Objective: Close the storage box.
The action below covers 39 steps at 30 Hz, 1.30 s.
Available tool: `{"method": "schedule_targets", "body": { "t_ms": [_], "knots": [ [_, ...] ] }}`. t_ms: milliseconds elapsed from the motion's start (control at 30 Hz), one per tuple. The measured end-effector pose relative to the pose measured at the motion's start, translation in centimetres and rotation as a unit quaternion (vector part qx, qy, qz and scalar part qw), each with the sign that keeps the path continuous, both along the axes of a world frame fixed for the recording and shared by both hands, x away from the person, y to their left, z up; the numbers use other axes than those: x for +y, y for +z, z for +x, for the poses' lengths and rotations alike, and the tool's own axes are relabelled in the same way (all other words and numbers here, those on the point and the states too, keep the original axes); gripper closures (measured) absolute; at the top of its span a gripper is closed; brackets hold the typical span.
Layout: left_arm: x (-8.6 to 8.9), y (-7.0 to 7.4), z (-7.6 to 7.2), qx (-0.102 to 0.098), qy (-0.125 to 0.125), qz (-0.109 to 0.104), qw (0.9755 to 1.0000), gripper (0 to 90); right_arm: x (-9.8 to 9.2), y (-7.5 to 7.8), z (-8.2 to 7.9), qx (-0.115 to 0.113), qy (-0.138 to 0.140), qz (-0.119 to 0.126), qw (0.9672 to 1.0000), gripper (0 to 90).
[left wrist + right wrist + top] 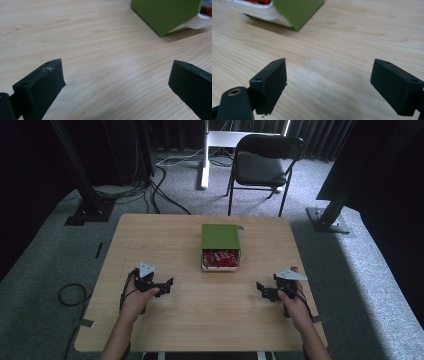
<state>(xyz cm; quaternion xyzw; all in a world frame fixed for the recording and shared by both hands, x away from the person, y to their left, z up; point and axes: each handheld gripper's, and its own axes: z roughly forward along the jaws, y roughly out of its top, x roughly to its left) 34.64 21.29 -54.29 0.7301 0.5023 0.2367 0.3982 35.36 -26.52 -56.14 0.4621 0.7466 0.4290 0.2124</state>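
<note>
I hold the left gripper (pixel 161 285) low over the near-left part of the light wooden table (pixel 210 320), its jaws spread wide and empty, nothing between them but bare wood grain. In the left gripper view the same gripper (pixel 116 77) looks toward the green cardboard box (pixel 166 15) that sits at the far right of that picture, well apart from the jaw tips. My left hand (pixel 136 300) wraps the handle, and the grey three-cornered plate rides on top.

The right gripper (pixel 264 291) rests over the near-right part of the table, also released, jaws wide and holding nothing. In the right gripper view this gripper (pixel 328 75) faces the box (pixel 298 11) at the far left of that picture, again well apart. My right hand (pixel 295 305) grips its handle near the table's right edge.

The box (pixel 220 236) lies at the middle of the table, toward the far side, between the two grippers and farther off than both. Its green sleeve covers the far part, and a white inner tray (pixel 220 266) sticks out on the near side, showing red wrapped items (pixel 220 257) packed inside. I cannot tell what those items are.

Beyond the table stands a black folding chair (pixel 262 162) on the grey carpet.
</note>
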Motion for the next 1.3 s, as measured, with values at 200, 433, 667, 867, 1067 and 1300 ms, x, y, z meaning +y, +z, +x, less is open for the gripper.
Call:
{"method": "schedule_targets", "body": {
  "t_ms": [200,433,667,867,1067,1300],
  "knots": [
    [1.4,-0.8,-0.9,0.01,0.024,0.001,0.9997,1.0,-0.3,-0.7,-1.0,0.002,0.001,-0.008,1.0,13.0],
    [3.1,-1.5,-1.6,0.023,0.048,0.01,0.9985,0.9,-0.5,-1.0,-1.8,0.001,-0.01,-0.017,0.9998,13.0],
    [4.7,-1.8,-2.3,0.031,0.081,0.019,0.9961,1.0,-0.8,-1.1,-2.7,-0.001,-0.017,-0.021,0.9996,13.0],
    [5.8,-2.4,-3.2,0.038,0.105,0.032,0.9932,0.9,-0.8,-1.5,-3.3,0.013,-0.018,-0.029,0.9993,13.1],
    [6.5,-2.6,-3.9,0.041,0.121,0.049,0.9906,0.9,-0.5,-1.6,-3.9,0.022,-0.006,-0.048,0.9986,13.1],
    [7.0,-2.6,-4.7,0.048,0.137,0.043,0.9885,0.9,-0.1,-1.7,-4.0,0.037,-0.005,-0.073,0.9967,13.1]
  ]
}}
